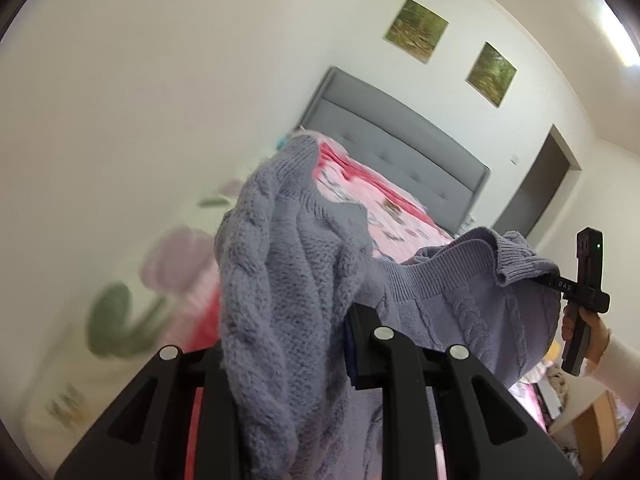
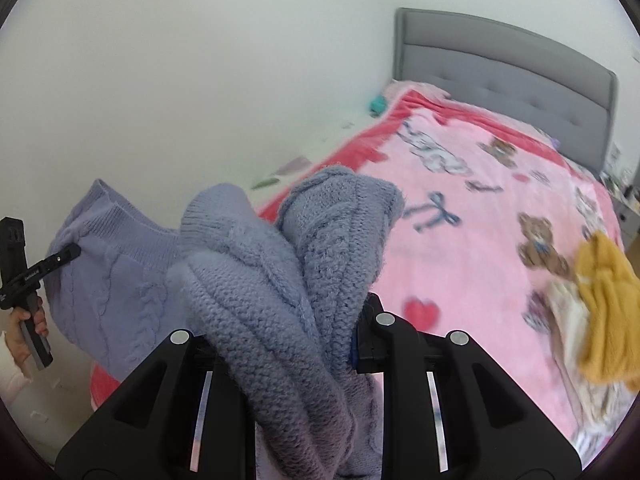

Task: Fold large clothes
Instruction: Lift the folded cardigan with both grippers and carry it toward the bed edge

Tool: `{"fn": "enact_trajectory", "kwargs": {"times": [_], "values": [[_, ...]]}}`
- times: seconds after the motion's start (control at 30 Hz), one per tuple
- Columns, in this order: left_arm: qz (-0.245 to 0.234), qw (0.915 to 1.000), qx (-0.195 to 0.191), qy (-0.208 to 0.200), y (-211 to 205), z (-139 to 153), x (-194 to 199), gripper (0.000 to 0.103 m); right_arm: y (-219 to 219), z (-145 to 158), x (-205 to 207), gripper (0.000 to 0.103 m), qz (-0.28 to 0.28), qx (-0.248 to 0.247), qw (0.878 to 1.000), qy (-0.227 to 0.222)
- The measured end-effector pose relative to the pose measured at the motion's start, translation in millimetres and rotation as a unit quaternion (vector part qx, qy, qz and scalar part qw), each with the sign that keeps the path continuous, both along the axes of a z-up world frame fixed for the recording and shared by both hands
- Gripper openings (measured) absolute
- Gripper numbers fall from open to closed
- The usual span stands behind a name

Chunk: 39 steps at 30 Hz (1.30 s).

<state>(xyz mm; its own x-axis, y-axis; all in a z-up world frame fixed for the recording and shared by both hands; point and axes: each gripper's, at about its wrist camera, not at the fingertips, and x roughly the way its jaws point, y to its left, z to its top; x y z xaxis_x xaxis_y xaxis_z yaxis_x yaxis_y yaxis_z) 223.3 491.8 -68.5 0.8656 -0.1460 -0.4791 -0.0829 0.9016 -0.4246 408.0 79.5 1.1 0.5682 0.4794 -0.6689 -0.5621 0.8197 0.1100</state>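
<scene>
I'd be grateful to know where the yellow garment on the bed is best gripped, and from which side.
Probably the yellow garment's upper bunched edge, approached from above. It lies crumpled on the pink blanket, so no collar or hem is identifiable, and the raised folds offer the fingers something to pinch.

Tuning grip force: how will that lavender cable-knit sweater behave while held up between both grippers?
Likely floppy: the sweater sags in folds between the left gripper and right gripper. Probably grips well, since the knit looks thick and fuzzy. Probably stretches under its own weight.
</scene>
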Motion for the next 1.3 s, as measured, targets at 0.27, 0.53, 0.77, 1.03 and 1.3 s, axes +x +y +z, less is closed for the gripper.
{"fn": "enact_trajectory", "kwargs": {"times": [0.27, 0.53, 0.77, 1.03, 1.3], "values": [[0.017, 0.9985, 0.049, -0.015, 77, 25, 45, 0.023, 114, 13, 59, 0.019, 0.032, 0.017, 0.999, -0.033], [0.042, 0.9978, 0.045, 0.027, 114, -28, 101, 0.023, 178, -35, 157, 0.019, 0.017, -0.042, 0.999, -0.022], [0.042, 0.9918, -0.011, 0.12, 121, -130, 160, 0.023, 207, -141, 222, 0.019, -0.012, -0.154, 0.987, 0.043], [0.067, 0.9719, 0.062, 0.217, 138, -180, 195, 0.025, 203, -226, 257, 0.022, -0.068, -0.23, 0.968, 0.077], [0.068, 0.954, 0.122, 0.265, 132, -215, 213, 0.032, 216, -281, 271, 0.024, -0.064, -0.284, 0.954, 0.076]]}}
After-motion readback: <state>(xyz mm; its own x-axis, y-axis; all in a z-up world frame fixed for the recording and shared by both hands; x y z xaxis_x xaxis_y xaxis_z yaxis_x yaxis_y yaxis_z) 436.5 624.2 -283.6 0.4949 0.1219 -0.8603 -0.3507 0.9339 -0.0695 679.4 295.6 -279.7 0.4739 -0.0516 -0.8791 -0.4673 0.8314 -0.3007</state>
